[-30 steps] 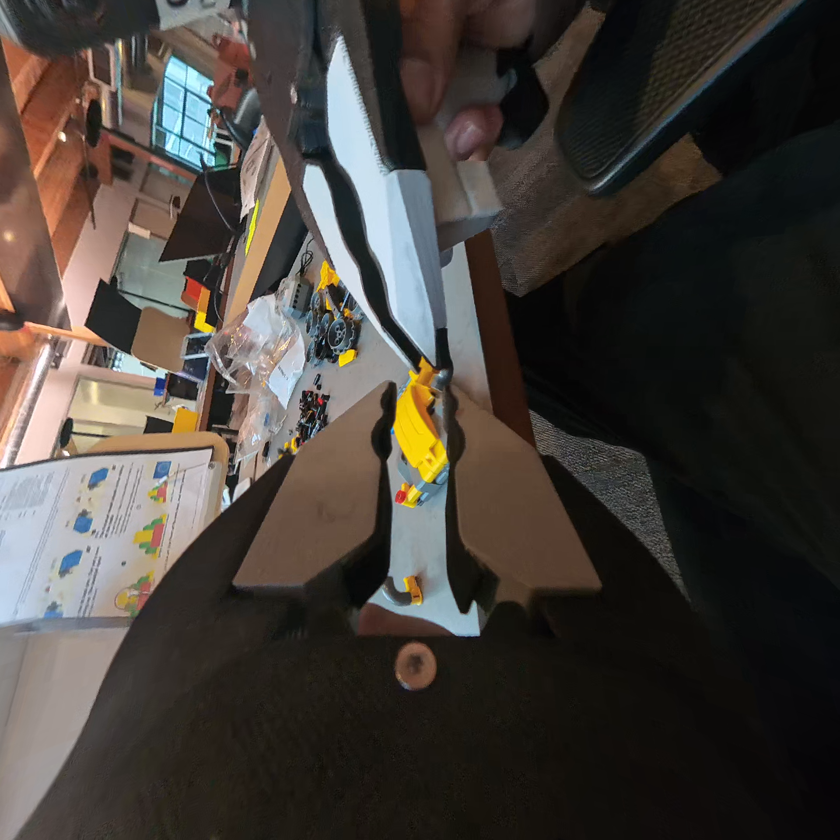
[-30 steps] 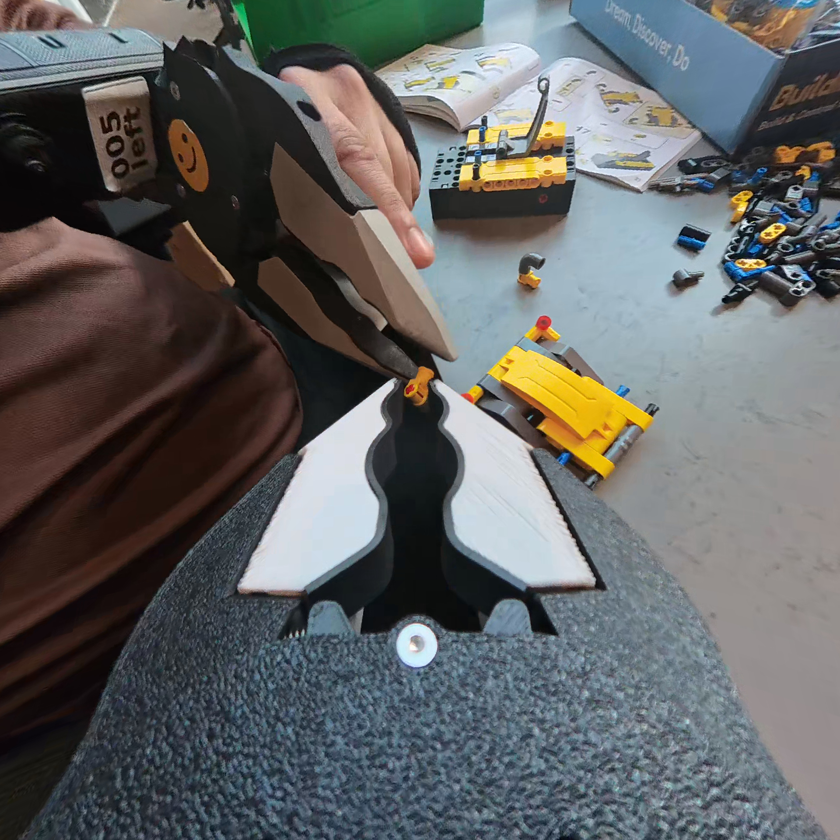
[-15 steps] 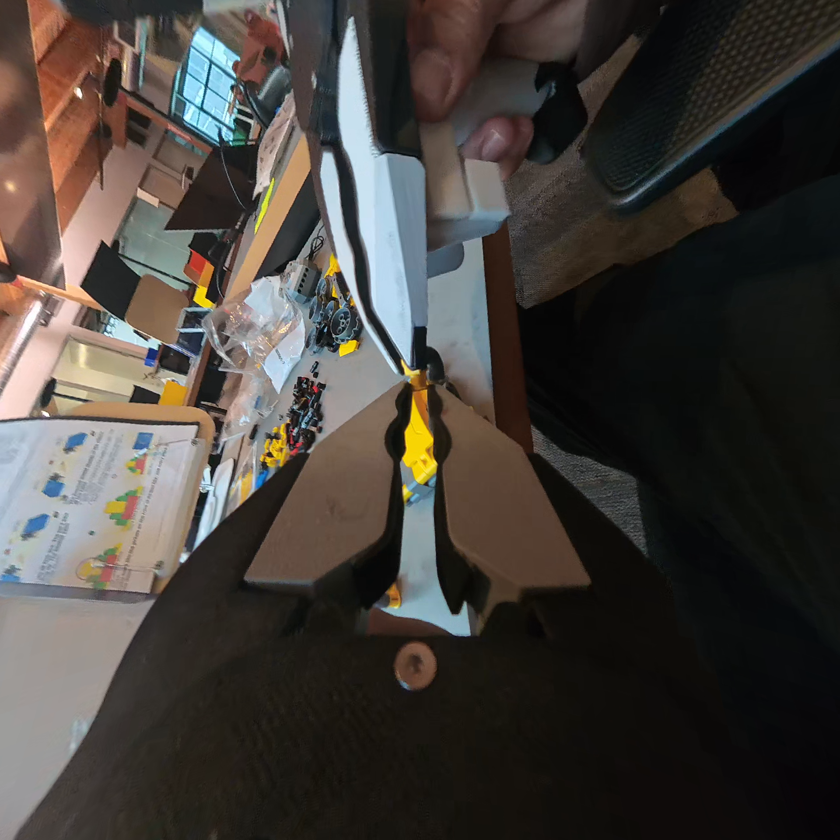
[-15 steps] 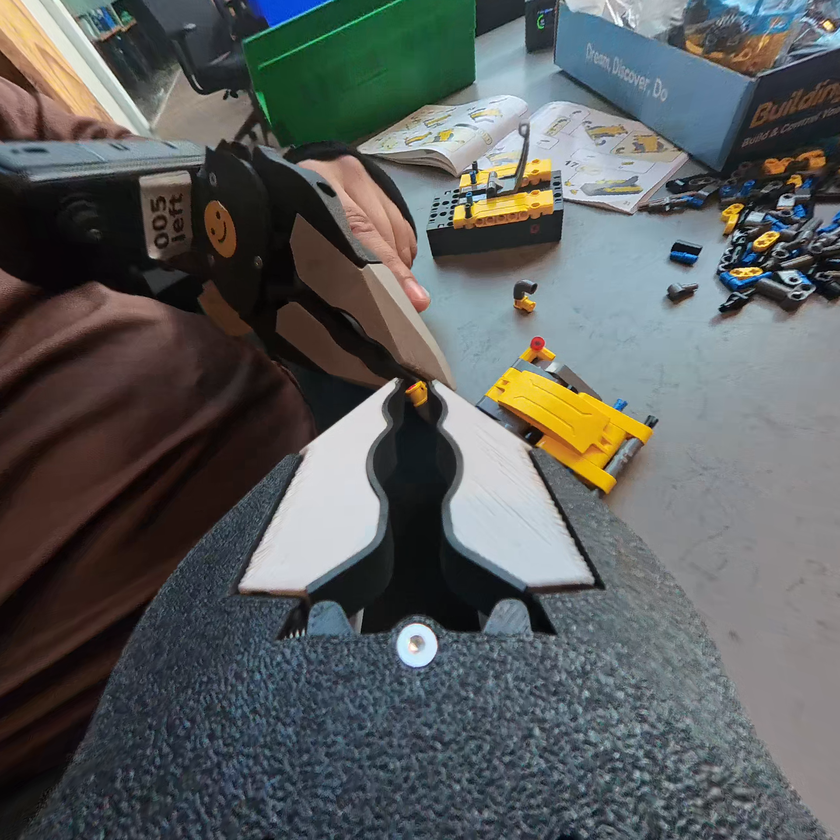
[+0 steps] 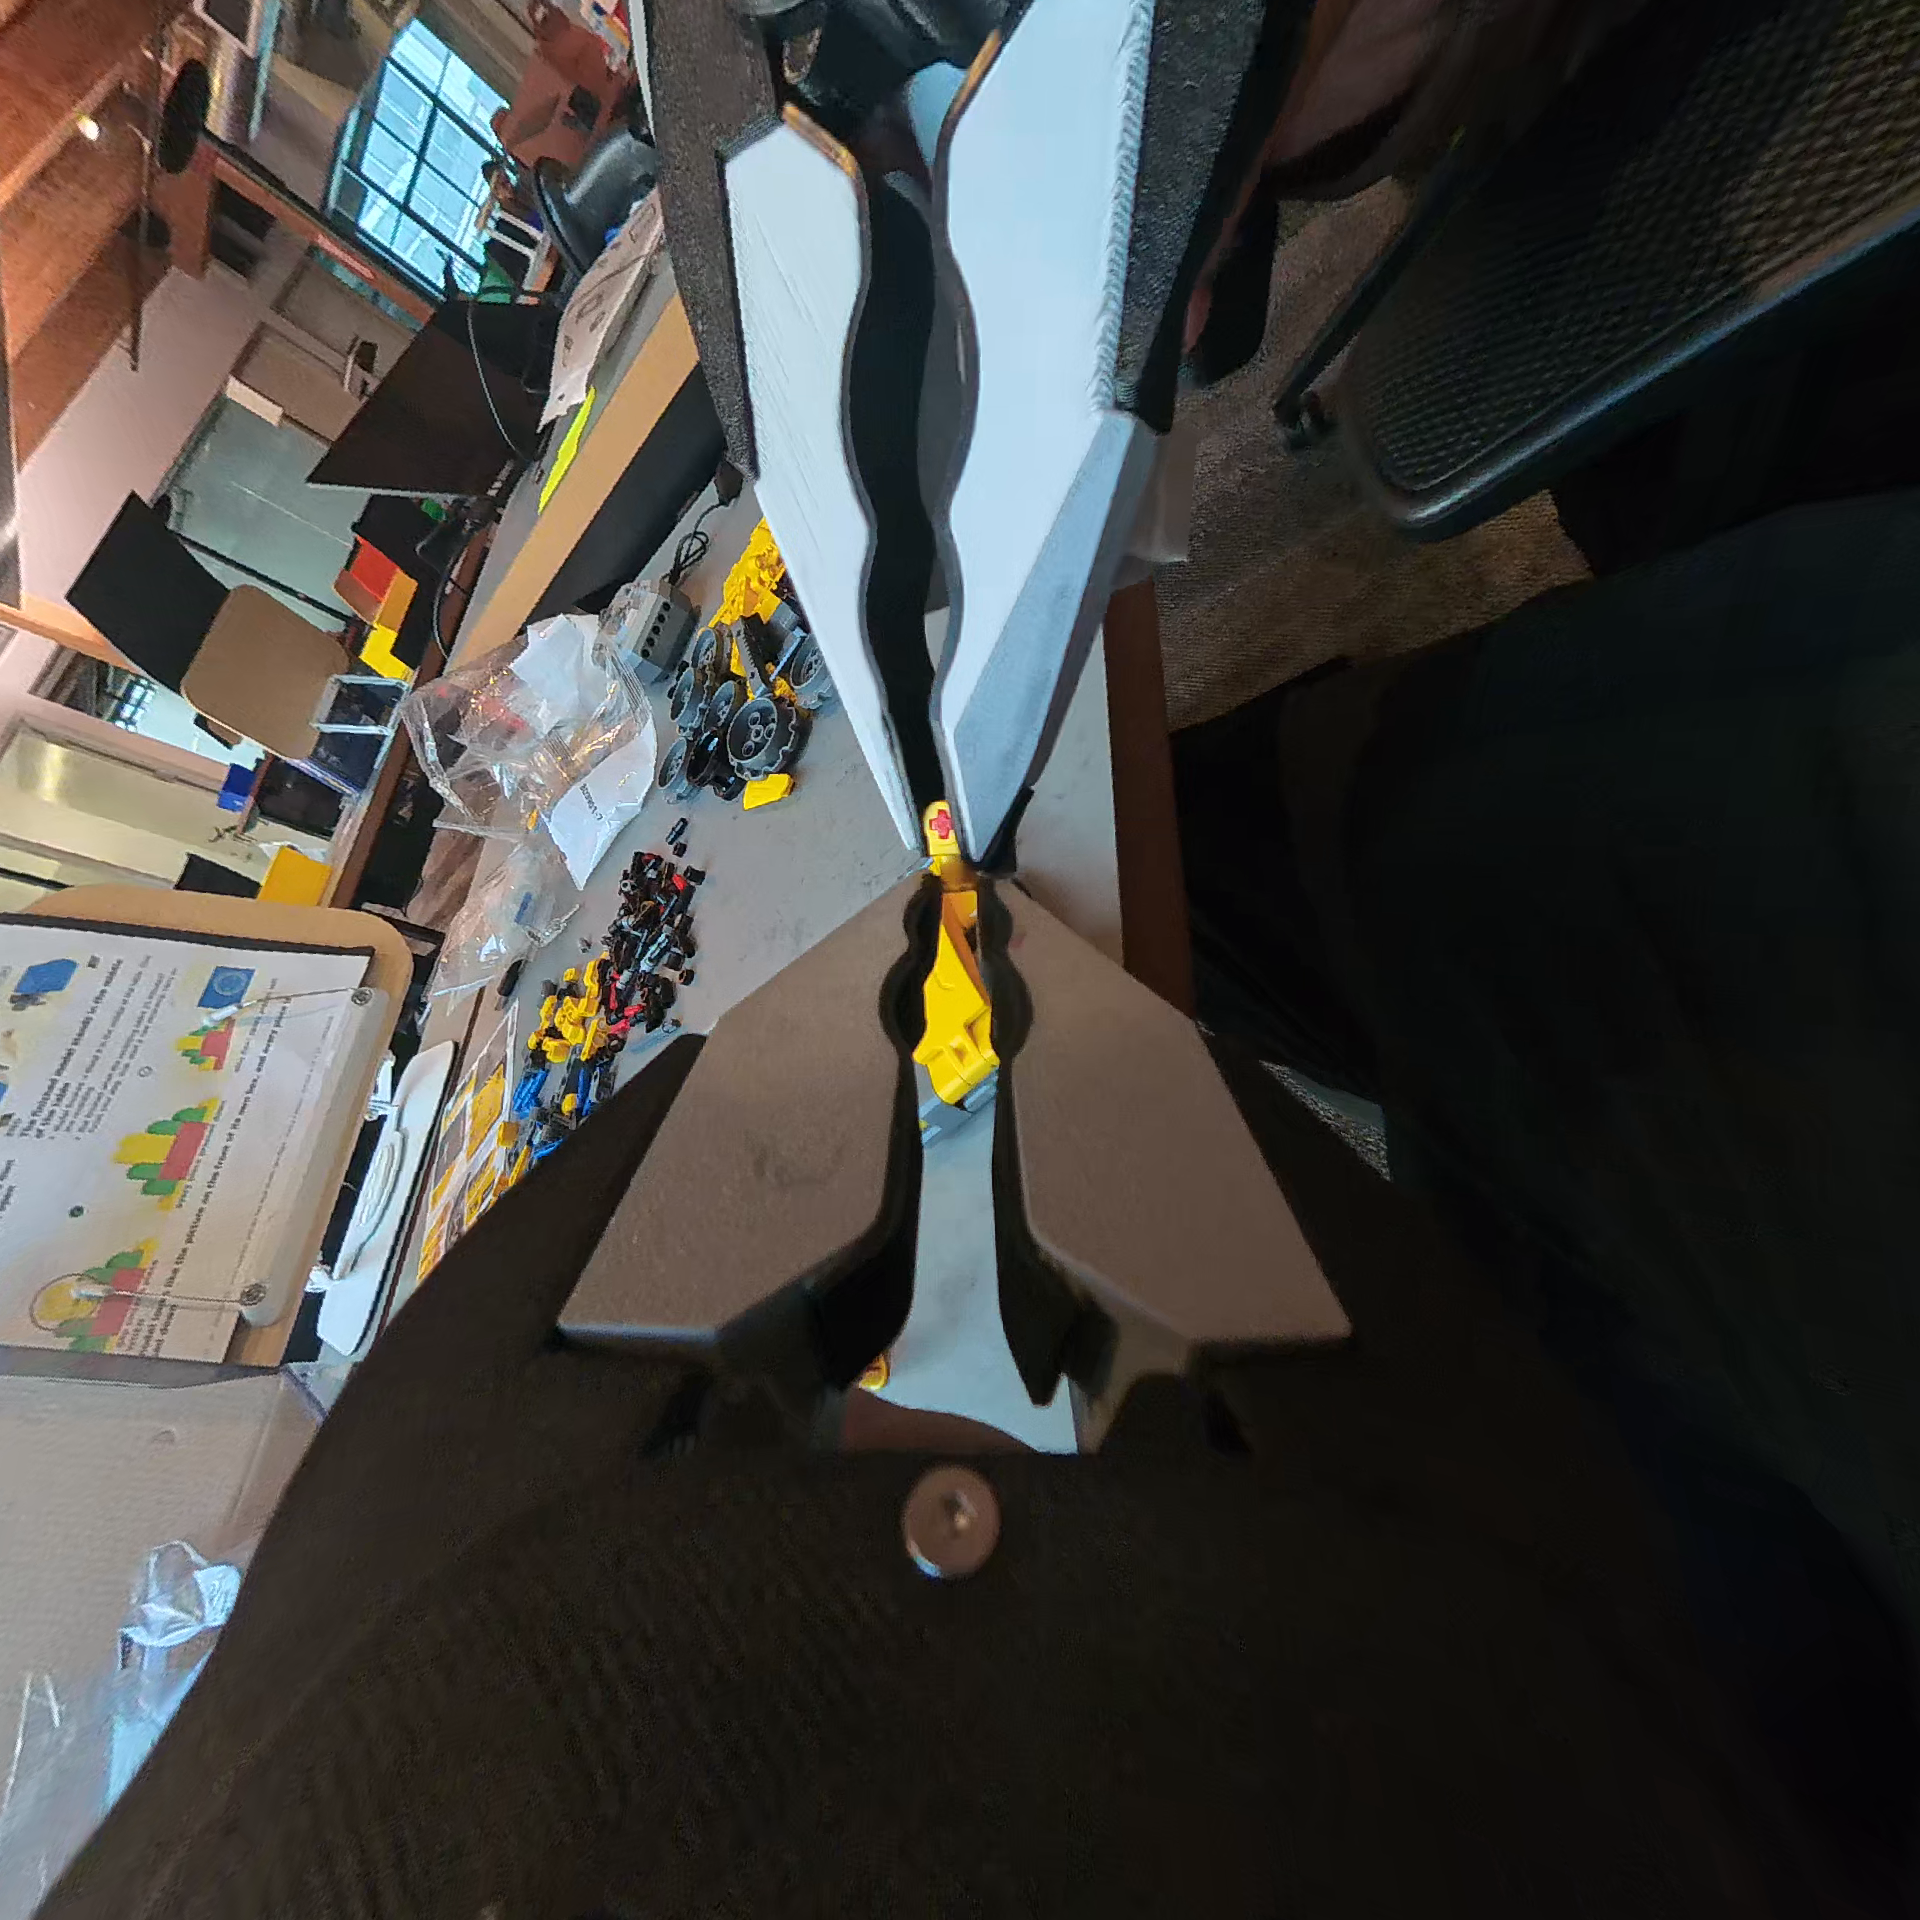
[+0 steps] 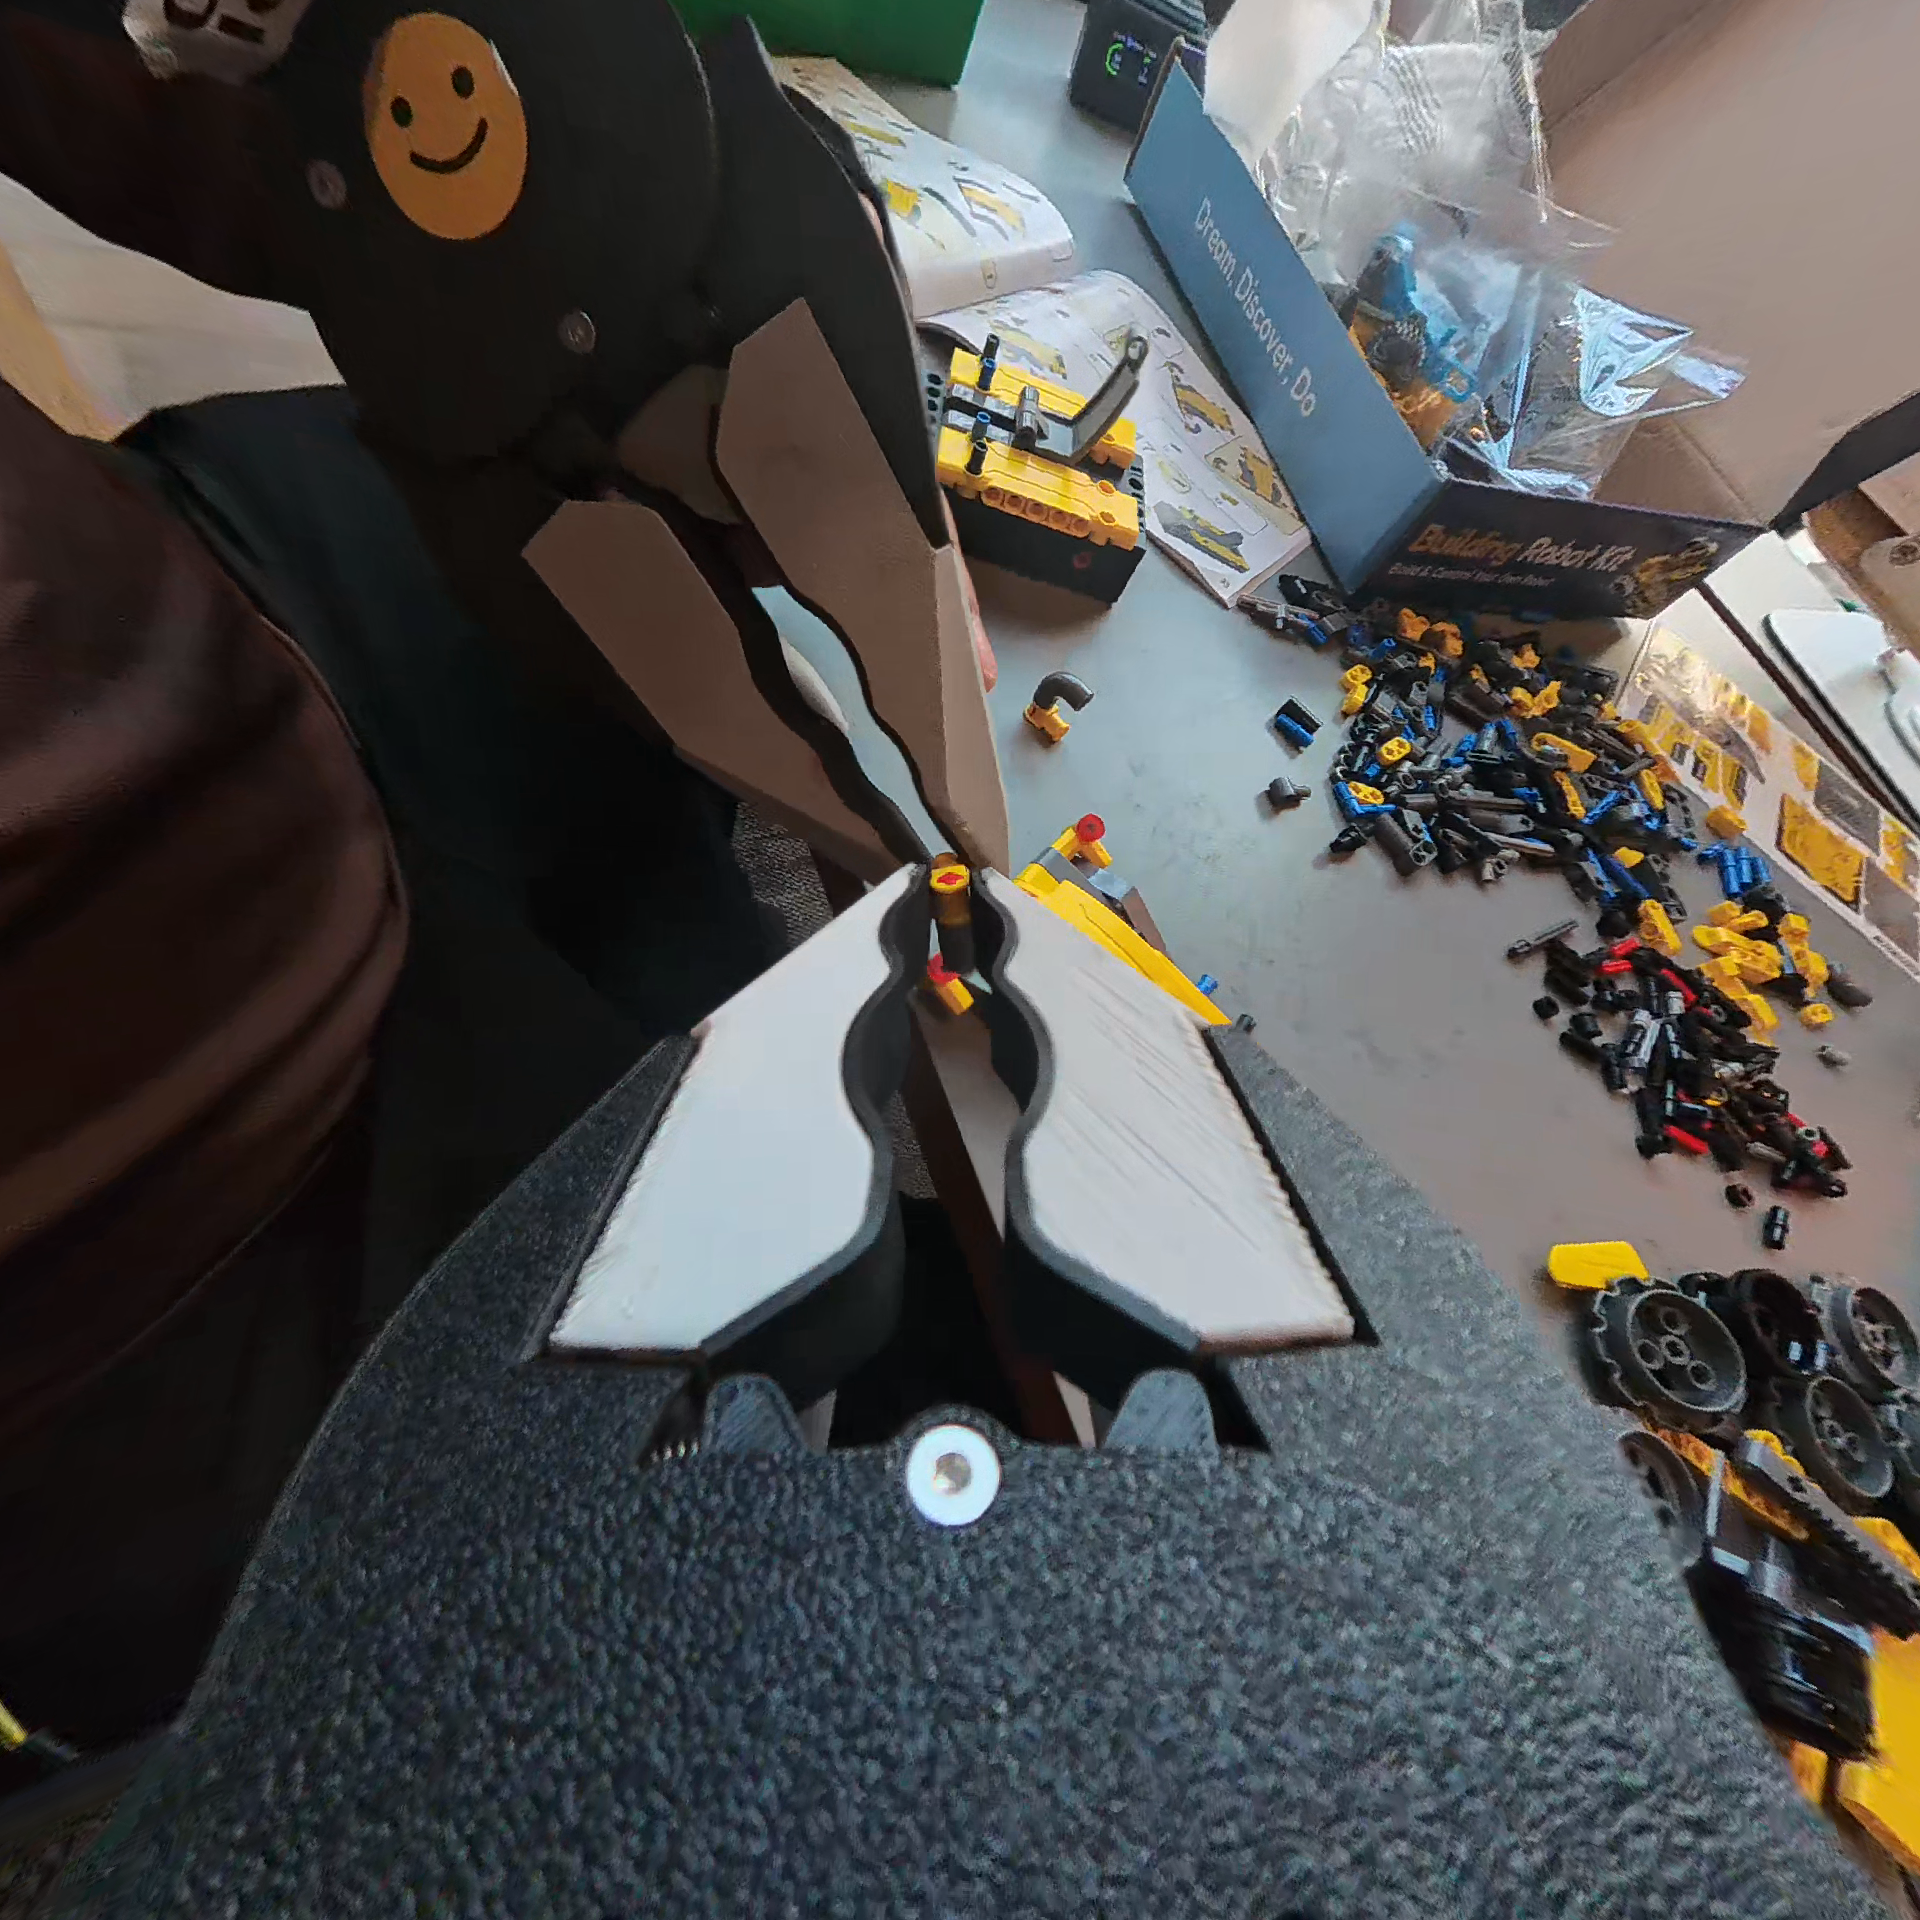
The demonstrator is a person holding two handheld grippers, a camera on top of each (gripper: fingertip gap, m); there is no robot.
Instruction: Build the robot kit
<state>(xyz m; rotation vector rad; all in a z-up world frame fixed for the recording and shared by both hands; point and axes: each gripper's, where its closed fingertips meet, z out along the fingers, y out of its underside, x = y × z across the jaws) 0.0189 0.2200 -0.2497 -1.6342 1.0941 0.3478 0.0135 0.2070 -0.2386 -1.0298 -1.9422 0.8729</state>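
Between both hand-held gripper tips (image 6: 951,883): yellow connector (image 6: 948,896), upright.

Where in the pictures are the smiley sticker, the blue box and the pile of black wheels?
smiley sticker (image 6: 447,125), right wrist view, its yellow face.
blue box (image 6: 1262,322), right wrist view, its long side wall.
black wheels (image 5: 743,717), left wrist view, a wheel's hub.

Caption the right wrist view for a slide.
Both grippers, right gripper and left gripper, pinch one small yellow piece tip to tip above the grey table.

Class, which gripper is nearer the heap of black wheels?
Right. The right gripper lies beside the black wheels; the left gripper sits on the far side. Both grip one small yellow piece.
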